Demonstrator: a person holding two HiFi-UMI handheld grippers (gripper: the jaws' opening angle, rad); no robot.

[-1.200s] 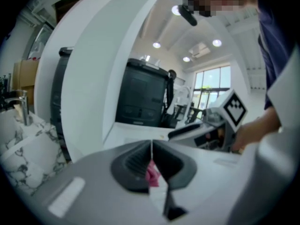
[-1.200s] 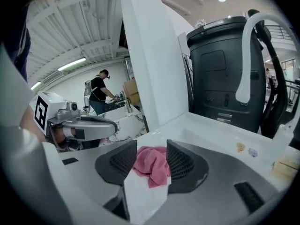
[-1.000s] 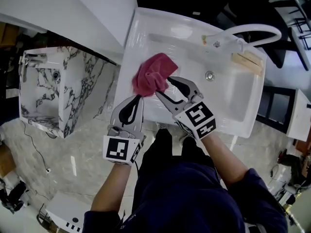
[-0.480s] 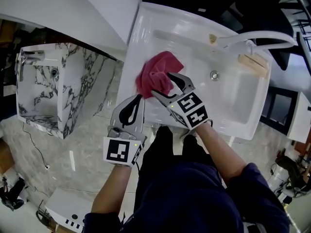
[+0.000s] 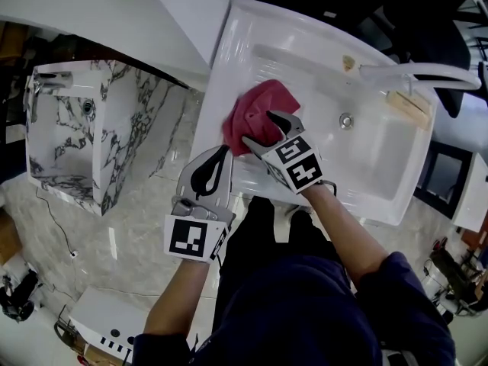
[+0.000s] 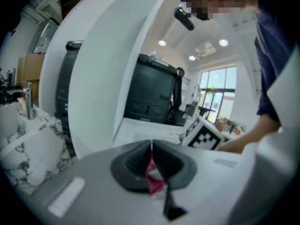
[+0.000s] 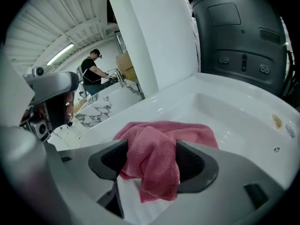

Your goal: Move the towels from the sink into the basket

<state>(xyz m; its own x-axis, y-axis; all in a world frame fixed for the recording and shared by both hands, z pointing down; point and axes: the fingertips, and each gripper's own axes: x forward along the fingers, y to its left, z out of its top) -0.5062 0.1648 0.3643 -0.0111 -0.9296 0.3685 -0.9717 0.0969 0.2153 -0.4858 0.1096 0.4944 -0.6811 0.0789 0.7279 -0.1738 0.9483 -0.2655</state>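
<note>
A red towel (image 5: 261,104) lies bunched on the left side of the white sink (image 5: 223,67). My right gripper (image 5: 259,128) reaches over the near rim, its jaws spread wide and open. A fold of the towel (image 7: 154,149) hangs loosely in the gap between the dark pads. My left gripper (image 5: 223,153) sits just outside the sink's near-left rim, at the towel's lower corner. In the left gripper view the left gripper (image 6: 151,148) is shut, with a scrap of the red towel (image 6: 153,178) pinched between its pads.
A marbled basin (image 5: 99,128) stands to the left on the tiled floor. The faucet (image 5: 415,72), a drain (image 5: 346,120) and a wooden block (image 5: 408,105) are at the sink's right. A white slanted panel (image 5: 152,6) rises behind the sink's left corner.
My right gripper has slid forward onto the towel, so its jaws now straddle the cloth. The left gripper has hardly moved.
</note>
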